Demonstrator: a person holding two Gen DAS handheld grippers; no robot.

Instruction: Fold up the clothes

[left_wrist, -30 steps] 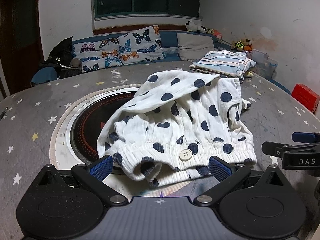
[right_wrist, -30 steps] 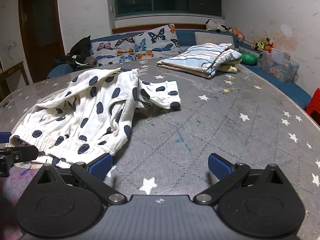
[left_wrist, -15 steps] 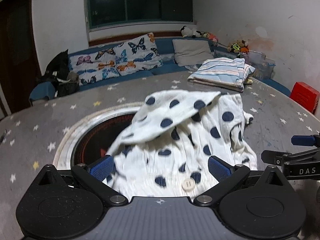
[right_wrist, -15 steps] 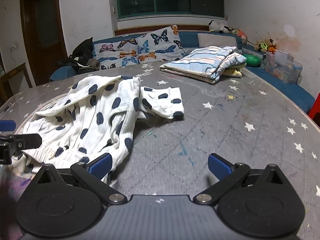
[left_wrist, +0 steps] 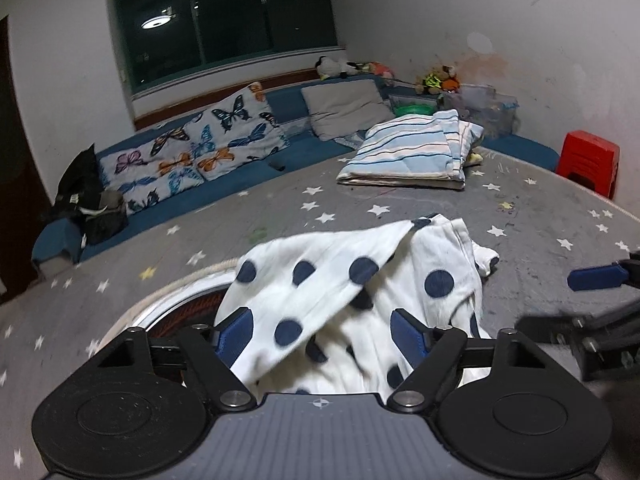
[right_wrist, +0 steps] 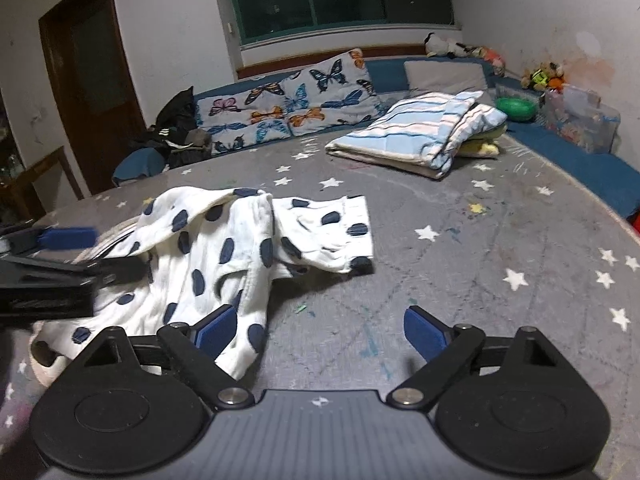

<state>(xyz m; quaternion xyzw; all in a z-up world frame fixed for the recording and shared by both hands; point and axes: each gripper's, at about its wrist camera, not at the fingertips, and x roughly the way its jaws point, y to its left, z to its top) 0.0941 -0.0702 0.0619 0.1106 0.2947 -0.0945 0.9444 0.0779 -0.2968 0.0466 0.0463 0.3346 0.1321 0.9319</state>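
Note:
White pants with dark blue dots (left_wrist: 340, 280) lie crumpled on the grey star-patterned table (left_wrist: 280, 208); in the right wrist view the pants (right_wrist: 224, 248) spread left of centre. My left gripper (left_wrist: 324, 330) is open, with the waistband end of the pants between its jaws, which stand apart. My right gripper (right_wrist: 320, 328) is open and empty, its left finger over the pants' near edge. Each gripper shows at the side of the other's view.
A folded striped blanket (left_wrist: 408, 152) lies at the table's far right. A round recessed ring (left_wrist: 168, 304) sits in the table under the pants. A blue sofa with butterfly pillows (right_wrist: 292, 108) runs behind. A red stool (left_wrist: 588, 164) stands right.
My left gripper has moved forward over the pants' waistband, so the cloth now lies between its jaws. The right gripper has moved forward and a little left toward the pants.

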